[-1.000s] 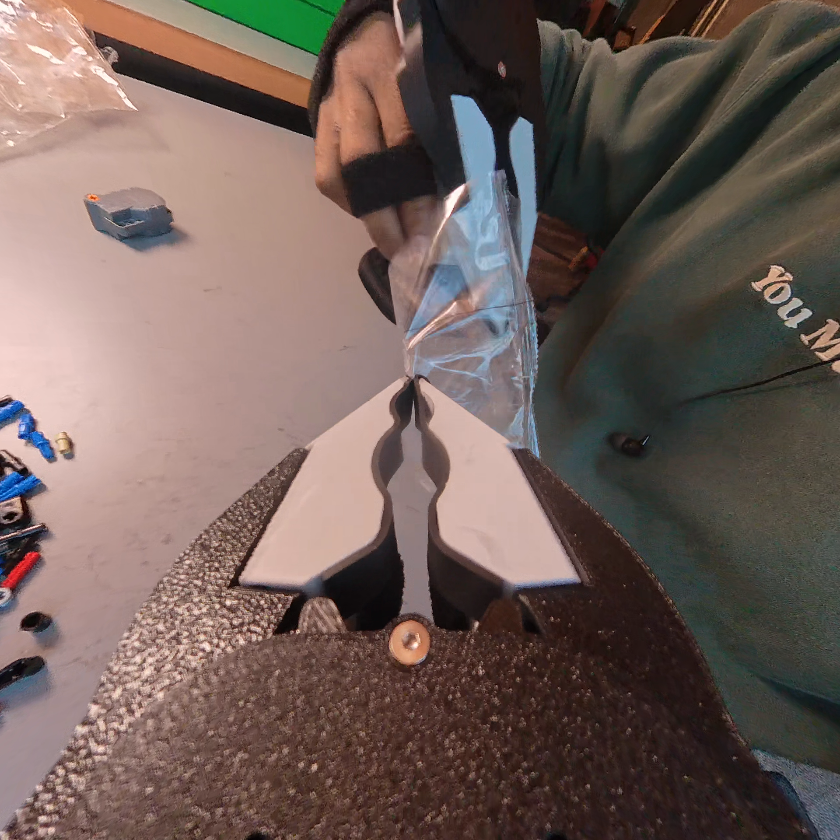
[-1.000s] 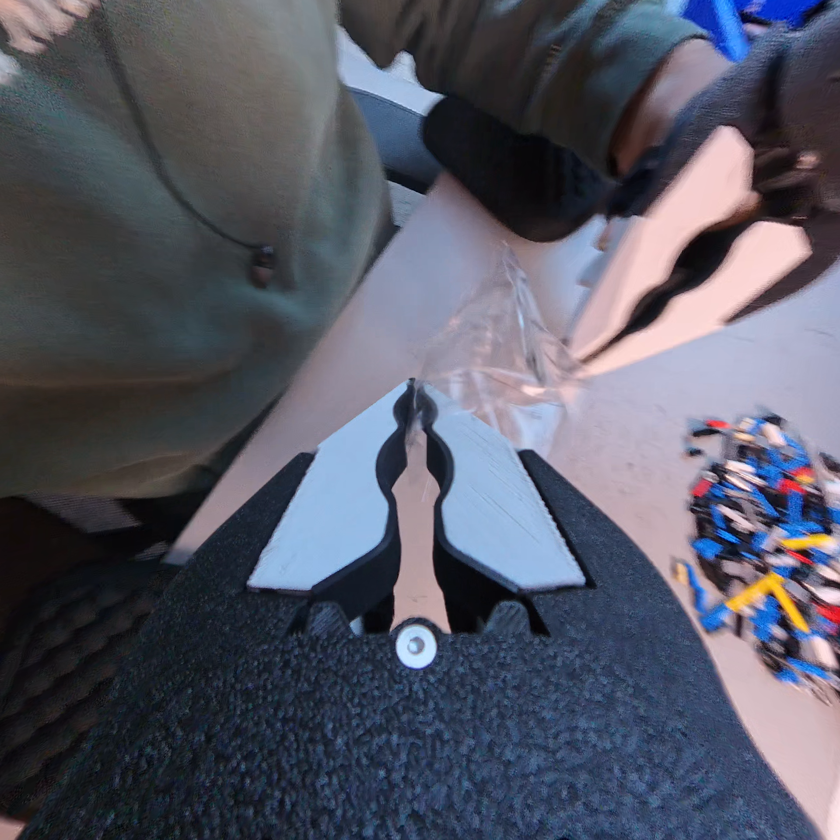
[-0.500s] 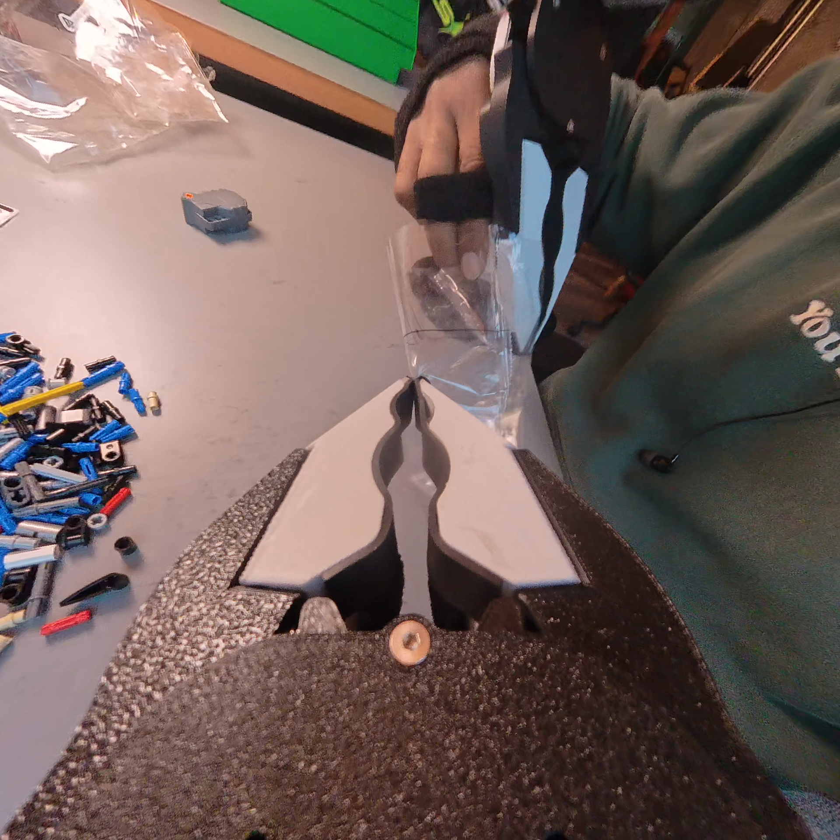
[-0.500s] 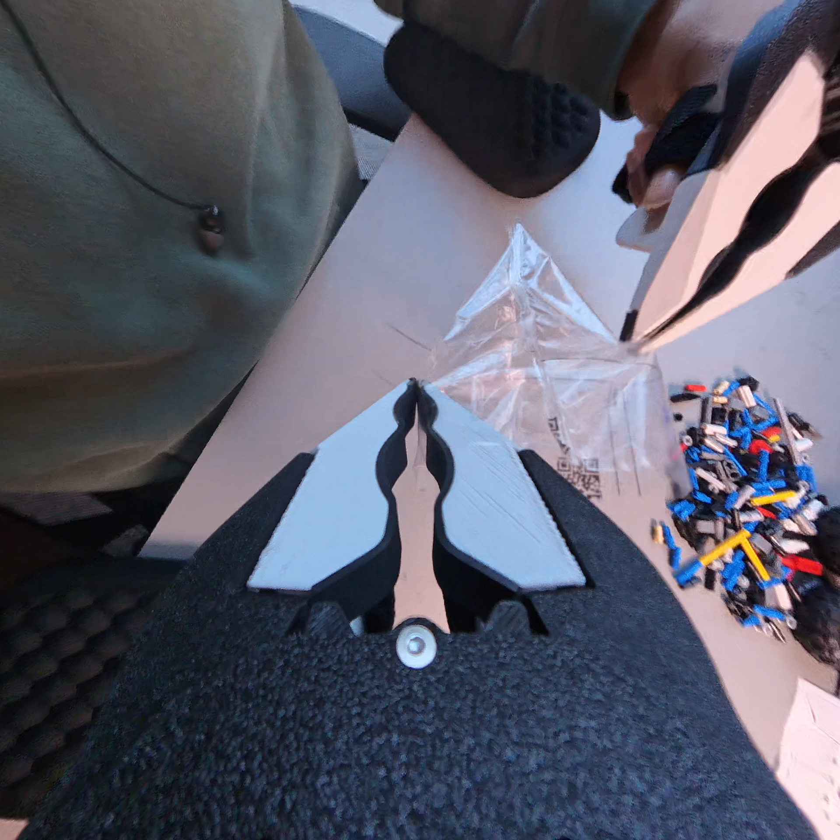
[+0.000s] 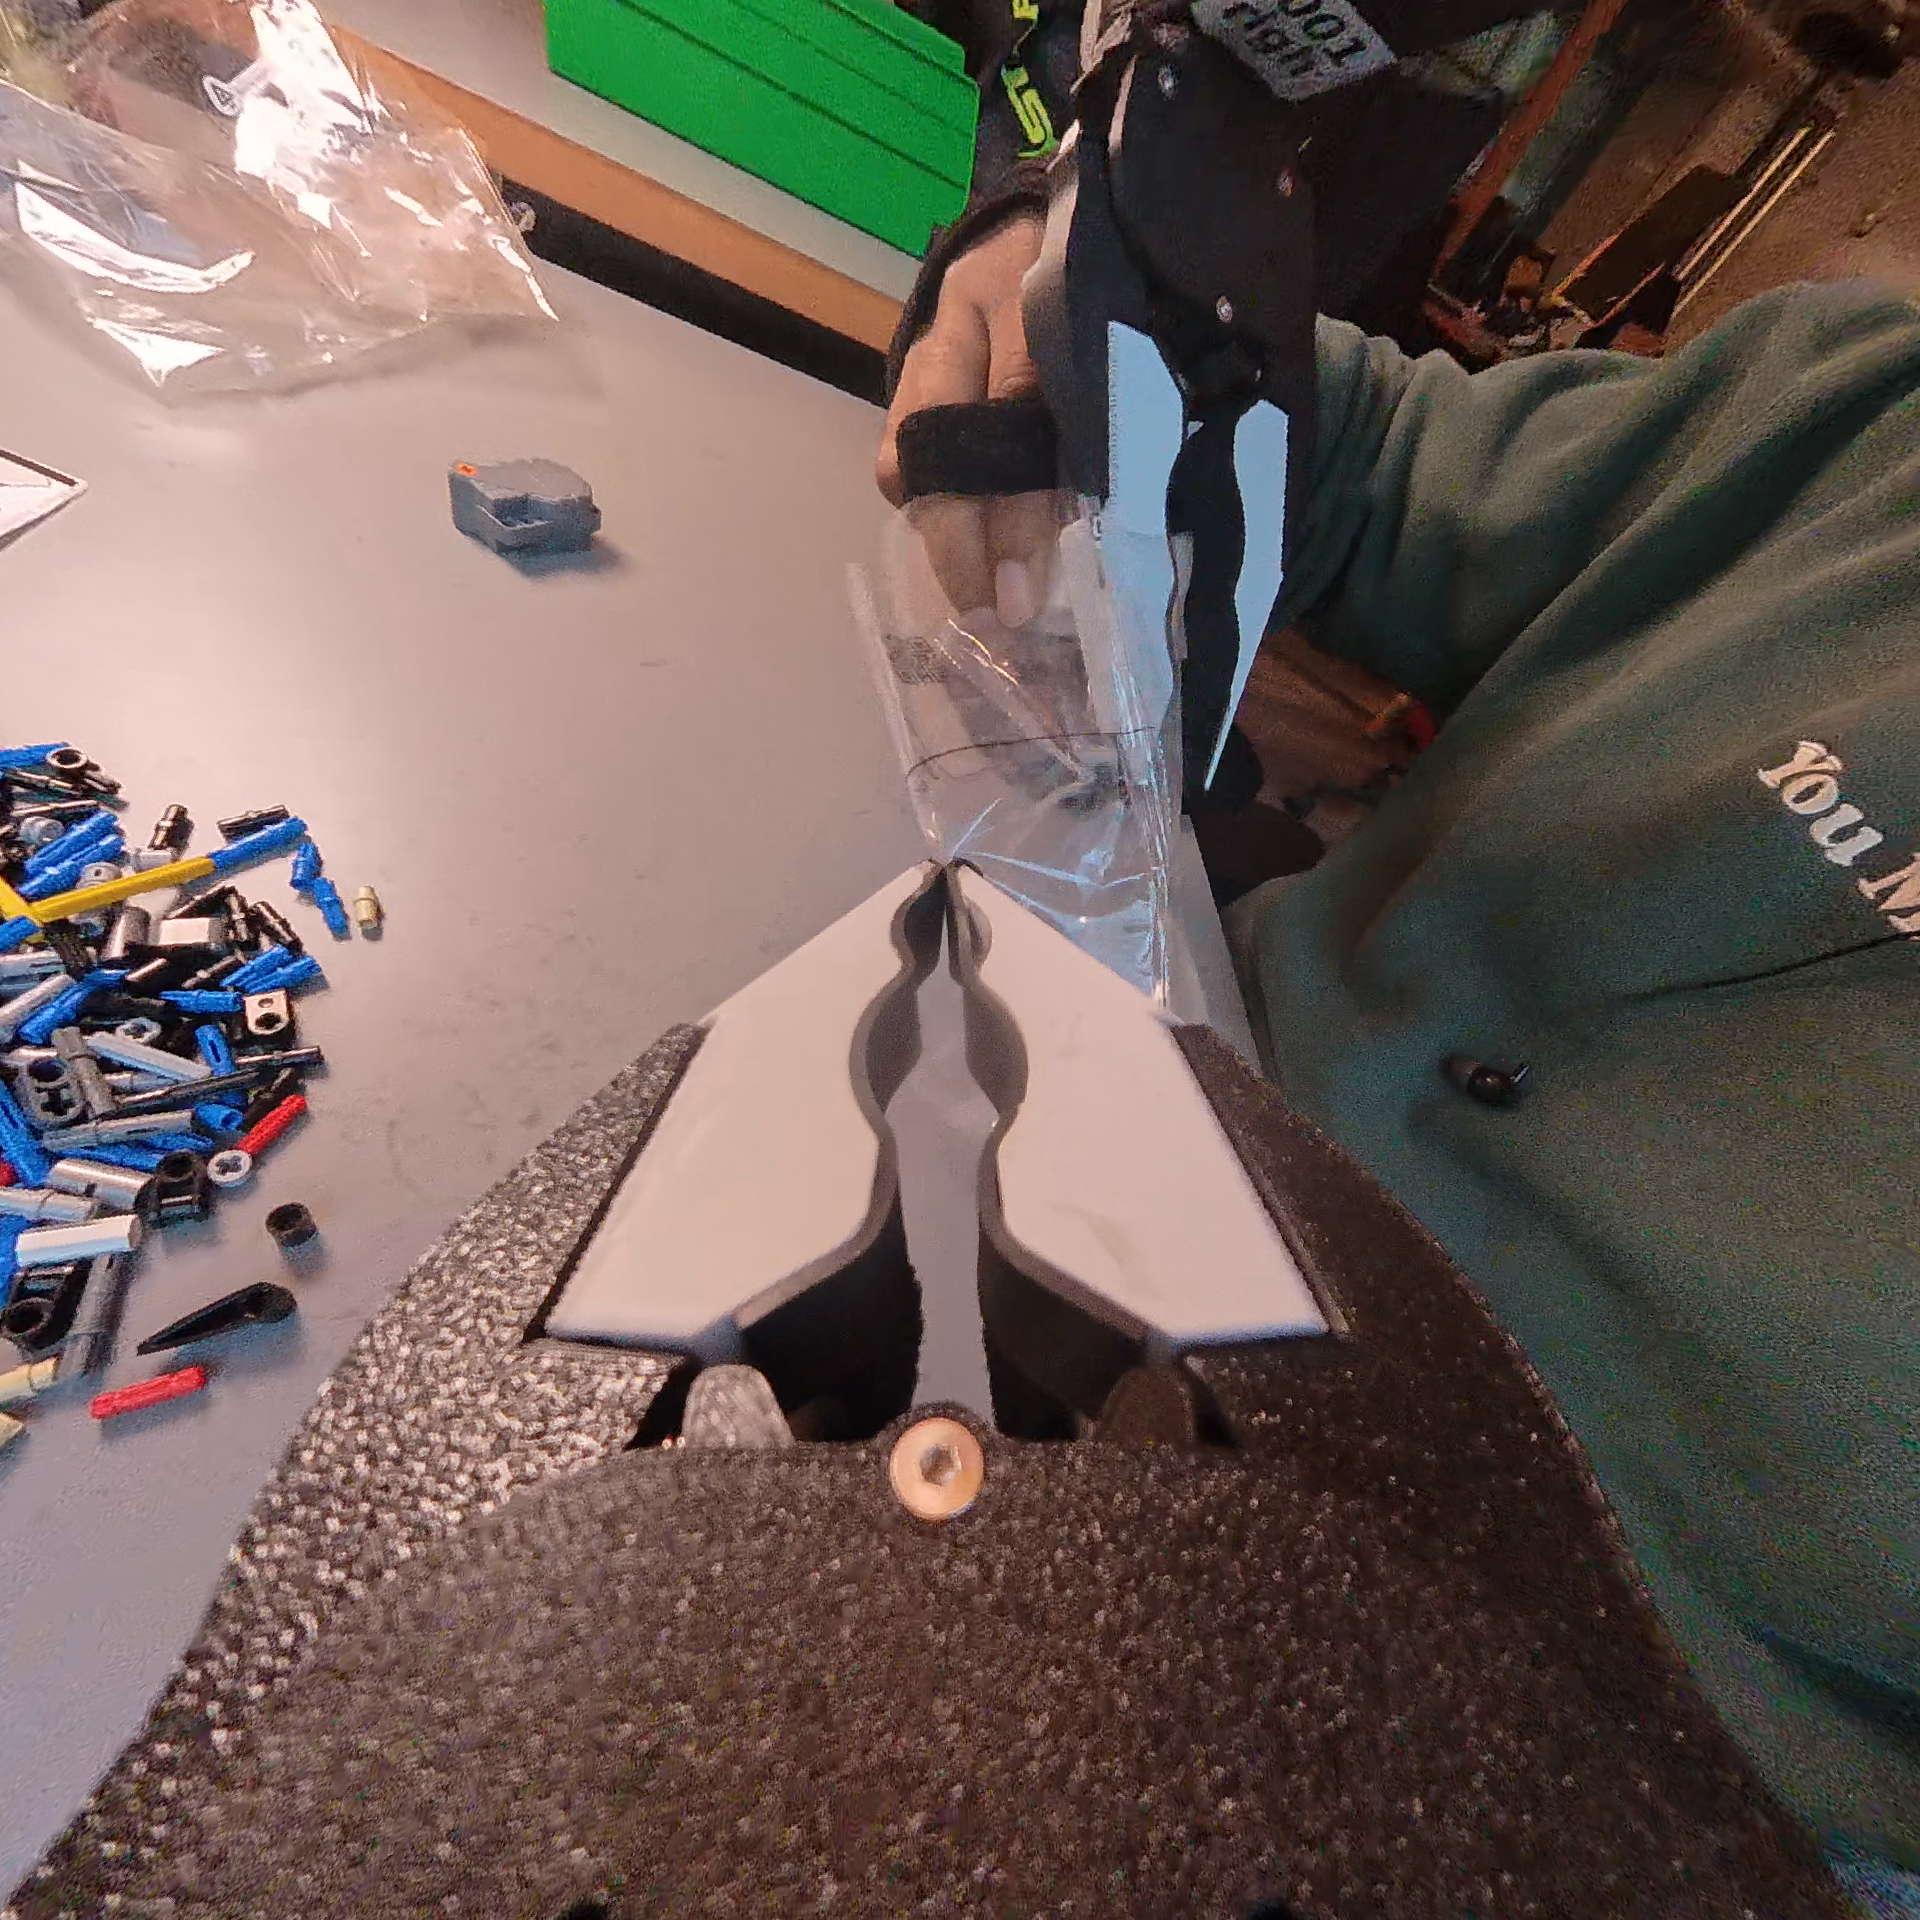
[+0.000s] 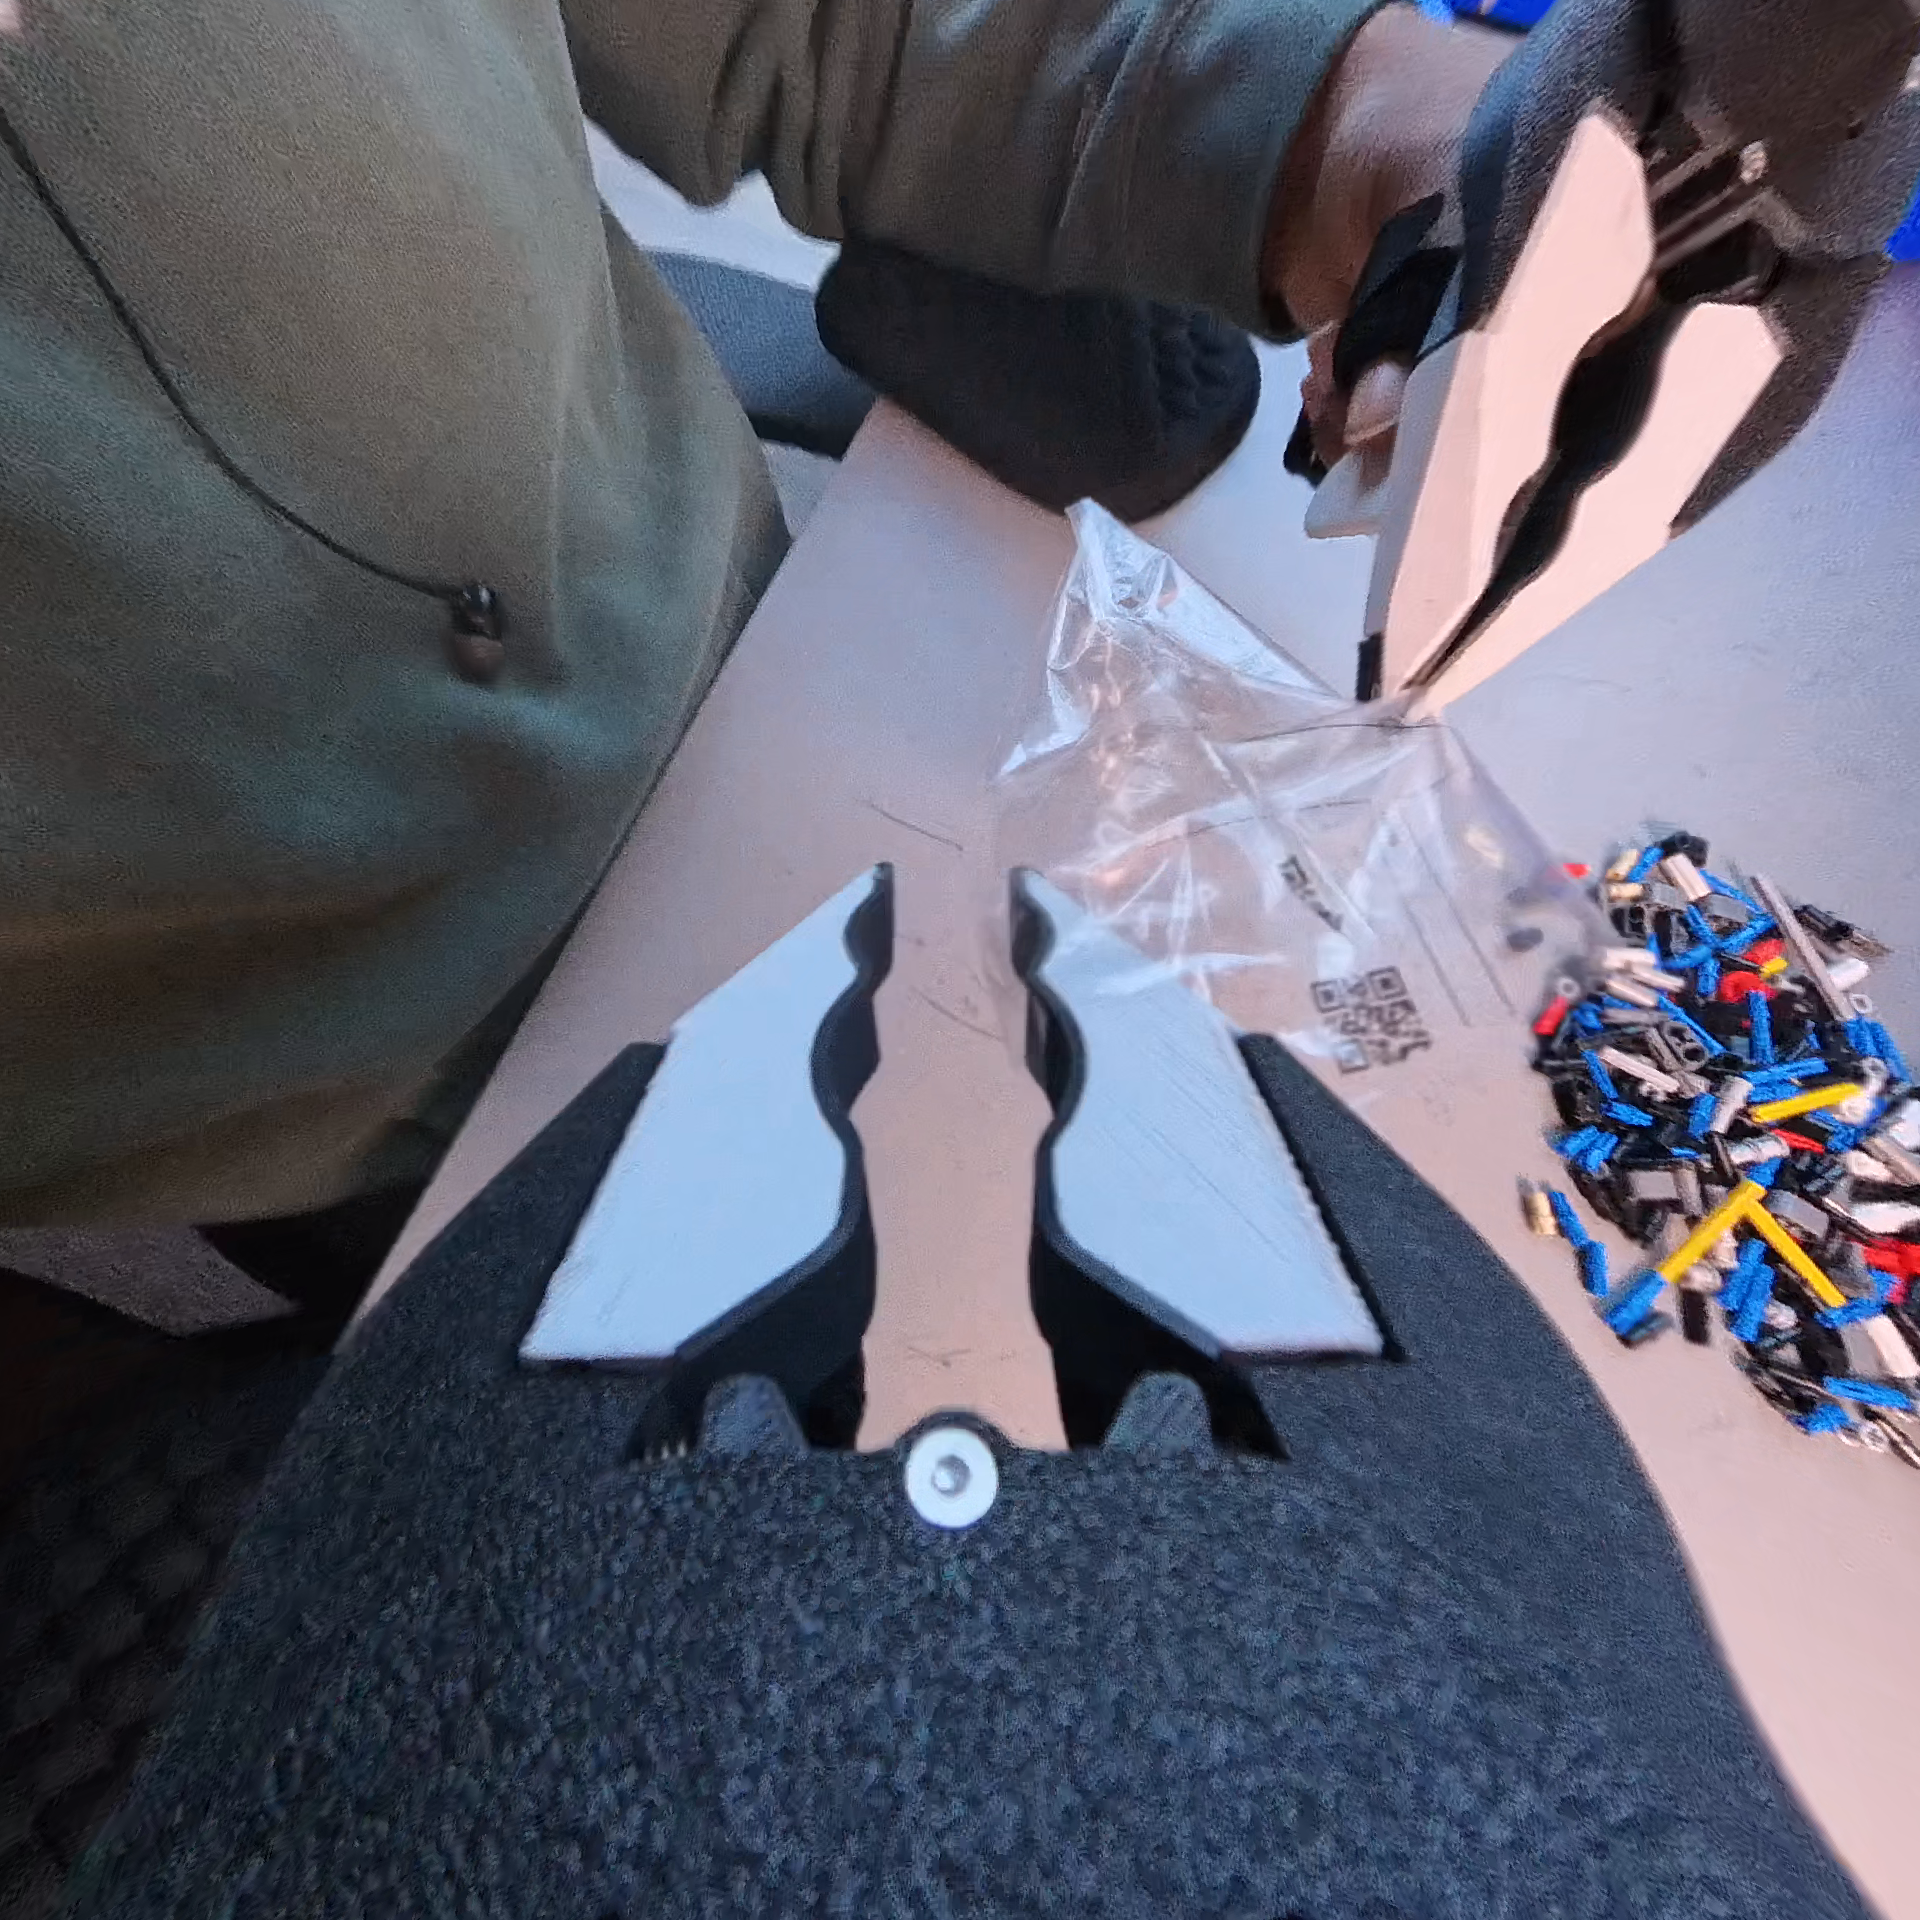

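Note:
My left gripper [image 5: 945, 871] is shut on a corner of a clear plastic bag [image 5: 1023, 727] and holds it above the grey table [image 5: 582, 727]. It also shows at the upper right of the right wrist view [image 6: 1392, 694], pinching the bag [image 6: 1226, 821]. My right gripper [image 6: 951, 883] is open and empty, with its right finger just beside the bag's edge. It also shows in the left wrist view [image 5: 1195, 665], behind the bag's upper part. The bag has a printed code patch and looks empty.
A pile of small blue, black, grey, red and yellow toy parts [image 5: 135, 1039] lies on the table and shows in the right wrist view [image 6: 1745, 1091]. A grey block [image 5: 525, 504] and a large crumpled clear bag [image 5: 239, 208] lie farther back. A person's green sweatshirt [image 5: 1558, 935] is close by. The gap from one gripper's tips to the other's is roughly 9 cm. The grey block [image 5: 525, 504] is about 30 cm from both grippers' fingertips.
My right gripper has opened and let go of the bag. The bag now hangs from my left gripper alone. Both views have swung toward the pile of parts.

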The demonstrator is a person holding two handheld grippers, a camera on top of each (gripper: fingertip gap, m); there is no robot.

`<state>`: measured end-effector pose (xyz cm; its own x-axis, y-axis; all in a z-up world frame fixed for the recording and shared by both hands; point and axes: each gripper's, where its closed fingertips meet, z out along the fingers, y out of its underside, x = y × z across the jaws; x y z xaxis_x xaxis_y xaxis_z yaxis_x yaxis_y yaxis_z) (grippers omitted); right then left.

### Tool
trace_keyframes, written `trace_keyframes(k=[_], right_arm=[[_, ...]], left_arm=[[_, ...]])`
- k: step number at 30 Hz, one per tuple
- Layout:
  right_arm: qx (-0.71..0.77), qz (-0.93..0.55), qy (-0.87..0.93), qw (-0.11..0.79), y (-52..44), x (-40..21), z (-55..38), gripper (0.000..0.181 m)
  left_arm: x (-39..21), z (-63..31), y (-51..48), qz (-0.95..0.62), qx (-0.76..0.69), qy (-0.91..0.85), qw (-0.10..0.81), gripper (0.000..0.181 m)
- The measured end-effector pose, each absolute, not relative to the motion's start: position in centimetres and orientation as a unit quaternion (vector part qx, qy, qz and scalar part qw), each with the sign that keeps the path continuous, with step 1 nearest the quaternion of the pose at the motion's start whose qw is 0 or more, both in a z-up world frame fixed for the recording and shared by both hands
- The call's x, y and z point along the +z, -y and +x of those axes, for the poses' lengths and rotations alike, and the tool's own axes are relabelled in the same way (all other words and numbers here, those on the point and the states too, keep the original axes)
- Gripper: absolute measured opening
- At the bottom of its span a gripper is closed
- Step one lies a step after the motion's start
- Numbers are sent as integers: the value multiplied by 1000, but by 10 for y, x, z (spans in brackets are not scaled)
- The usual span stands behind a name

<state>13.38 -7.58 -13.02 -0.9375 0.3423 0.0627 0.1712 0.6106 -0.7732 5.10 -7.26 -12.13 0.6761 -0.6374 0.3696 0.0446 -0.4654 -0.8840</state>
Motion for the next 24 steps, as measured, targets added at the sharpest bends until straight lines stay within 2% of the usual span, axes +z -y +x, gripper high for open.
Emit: trace_keyframes(k=[2, 8, 11, 12, 13, 16, 18, 24], right_arm=[[480, -161, 860, 72, 75, -110, 140, 43], [551, -171, 813, 84, 60, -86, 133, 42], [513, -193, 825, 140, 42, -87, 124, 59], [518, -194, 819, 151, 38, -82, 123, 56], [537, -191, 807, 156, 36, -74, 124, 46], [598, -174, 763, 173, 30, -45, 125, 2], [598, -175, 761, 181, 28, -41, 120, 0], [496, -140, 845, 145, 63, -93, 112, 0]], left_arm=[[-109, 55, 80, -752, -383, -201, 497, 0], [-103, 61, 82, -740, -398, -216, 497, 0], [-101, 53, 88, -731, -409, -208, 506, 0], [-98, 54, 90, -726, -411, -212, 509, 0], [-96, 55, 92, -723, -413, -218, 510, 0], [-95, 63, 97, -717, -423, -239, 499, 0], [-98, 68, 98, -716, -431, -245, 492, 0], [-108, 76, 94, -728, -426, -247, 476, 0]])
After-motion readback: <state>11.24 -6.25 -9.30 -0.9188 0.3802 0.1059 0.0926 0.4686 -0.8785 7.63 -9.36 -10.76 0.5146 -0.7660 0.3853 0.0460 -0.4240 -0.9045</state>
